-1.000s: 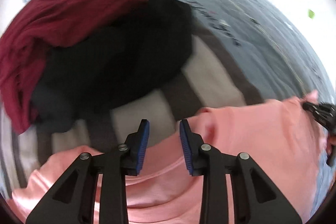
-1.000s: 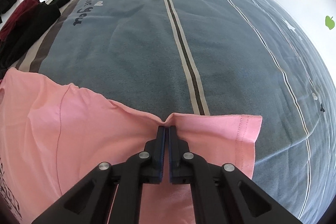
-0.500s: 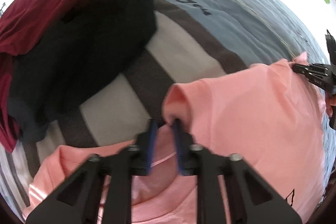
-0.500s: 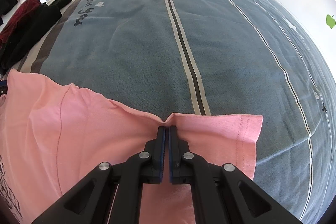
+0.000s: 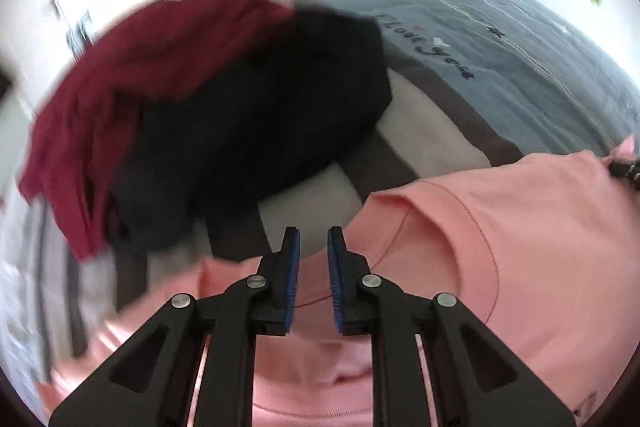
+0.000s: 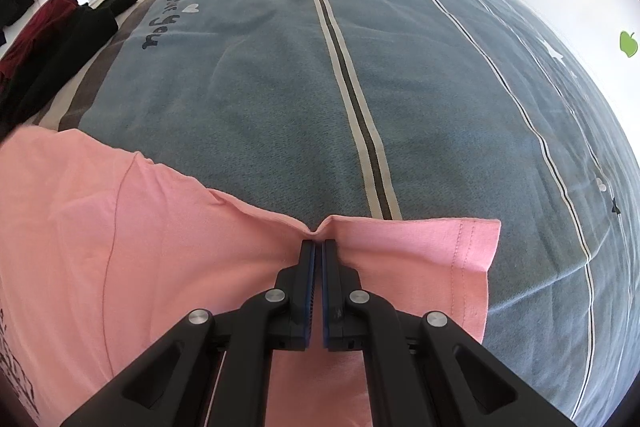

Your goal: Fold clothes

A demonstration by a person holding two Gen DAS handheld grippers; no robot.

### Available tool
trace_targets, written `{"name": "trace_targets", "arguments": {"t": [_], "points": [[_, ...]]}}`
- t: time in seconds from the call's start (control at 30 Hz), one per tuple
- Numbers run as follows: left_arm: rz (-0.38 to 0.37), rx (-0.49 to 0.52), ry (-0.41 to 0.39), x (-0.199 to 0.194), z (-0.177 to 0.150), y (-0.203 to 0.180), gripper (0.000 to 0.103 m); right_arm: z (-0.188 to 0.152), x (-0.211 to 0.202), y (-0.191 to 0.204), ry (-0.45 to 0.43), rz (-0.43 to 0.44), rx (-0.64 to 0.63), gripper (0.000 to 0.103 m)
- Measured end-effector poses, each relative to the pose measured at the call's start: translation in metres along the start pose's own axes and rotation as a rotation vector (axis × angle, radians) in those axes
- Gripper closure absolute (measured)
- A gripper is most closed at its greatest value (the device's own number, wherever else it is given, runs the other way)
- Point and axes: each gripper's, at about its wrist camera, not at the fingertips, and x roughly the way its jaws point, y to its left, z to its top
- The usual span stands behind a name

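pink shirt [image 6: 152,251] is spread flat on the bed [image 6: 400,99]. right gripper [image 6: 318,247] is pinched tight on its far edge. left gripper [image 5: 313,239] has just been opening, small gap, nothing in it, over the folded sleeve. dark clothes [image 5: 248,131] piled just beyond.

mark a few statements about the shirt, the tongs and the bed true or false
1. The right tongs are shut on the pink shirt. True.
2. The left tongs clamp the shirt. False: their pads stand apart with no cloth between them.
3. A black garment lies beside a dark red garment. True.
4. The bedspread is plain green. False: it is blue-grey with stripes.
5. The pink shirt is folded into a neat square. False: it lies spread out.
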Motion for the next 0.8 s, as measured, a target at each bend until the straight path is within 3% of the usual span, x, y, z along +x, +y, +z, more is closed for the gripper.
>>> {"name": "trace_targets", "arguments": {"t": [0.03, 0.1, 0.13, 0.27, 0.33, 0.4, 0.5, 0.67, 0.8], "points": [[-0.009, -0.050, -0.042, -0.011, 0.002, 0.007, 0.084, 0.000, 0.000, 0.000, 0.001, 0.001, 0.002, 0.102], [-0.046, -0.131, -0.088, -0.027, 0.005, 0.019, 0.053, 0.001, 0.000, 0.001, 0.001, -0.001, -0.003, 0.102], [-0.074, -0.146, -0.078, -0.029, 0.006, 0.015, 0.051, 0.006, 0.002, -0.006, 0.003, 0.000, -0.003, 0.102], [-0.190, -0.082, 0.041, -0.022, 0.004, -0.003, 0.050, 0.008, 0.003, -0.008, 0.001, 0.000, 0.002, 0.102], [-0.151, -0.025, 0.113, -0.006, -0.001, -0.015, 0.051, 0.010, 0.006, -0.006, 0.002, -0.005, 0.006, 0.102], [-0.145, -0.038, 0.148, 0.011, -0.004, -0.020, 0.055, 0.013, 0.009, -0.003, 0.002, -0.011, 0.005, 0.102], [-0.125, -0.112, 0.117, 0.023, 0.001, -0.020, 0.057, 0.004, 0.001, 0.010, -0.001, -0.012, 0.011, 0.102], [-0.086, -0.120, 0.107, 0.030, 0.011, -0.018, 0.057, 0.006, 0.002, 0.010, -0.007, -0.014, 0.006, 0.102], [-0.171, -0.188, 0.071, 0.003, 0.006, -0.002, 0.056, 0.007, 0.002, 0.008, -0.012, -0.010, 0.012, 0.102]]}}
